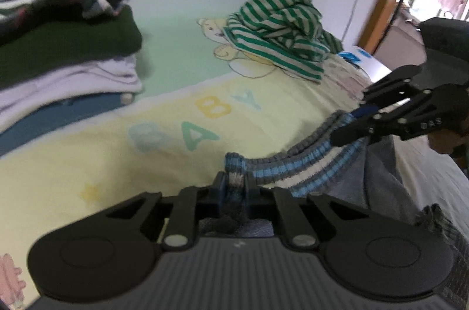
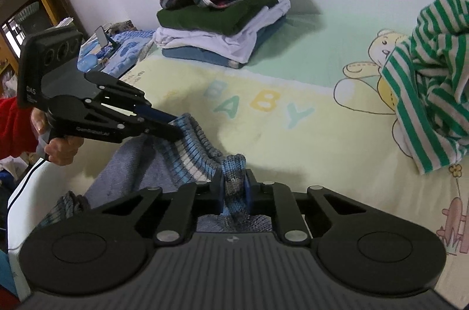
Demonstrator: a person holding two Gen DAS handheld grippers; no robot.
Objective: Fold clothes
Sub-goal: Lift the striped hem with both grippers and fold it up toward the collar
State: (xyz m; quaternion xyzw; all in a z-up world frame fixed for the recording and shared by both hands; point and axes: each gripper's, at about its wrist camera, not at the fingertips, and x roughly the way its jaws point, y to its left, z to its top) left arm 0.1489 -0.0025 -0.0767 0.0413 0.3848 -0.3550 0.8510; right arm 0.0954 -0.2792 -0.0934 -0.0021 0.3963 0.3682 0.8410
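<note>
Pinching a bunched fold of the blue-grey striped knit sweater [image 1: 299,163], the left gripper [image 1: 234,187] has its fingers [image 1: 218,185] closed almost fully, the ribbed edge pressed between the pads. The right gripper [image 2: 233,187] likewise has its fingers [image 2: 217,190] clamped on another thick fold of the same ribbed edge, standing slightly wider because of the wad of knit between them. In the left wrist view the right gripper [image 1: 356,119] reaches in from the right side, and the striped band runs taut between the two grips. In the right wrist view the left gripper [image 2: 176,128] comes in from the left, carried by a hand [image 2: 60,147] below a red sleeve [image 2: 14,125].

The sweater hangs from both pairs of fingers at the near edge of the bed [image 2: 322,140], its body drooping below them. Farther back on the "BABY" sheet sits a stack of folded clothes [image 2: 222,25], and a crumpled green-striped garment [image 2: 431,93] lies well apart to the right.
</note>
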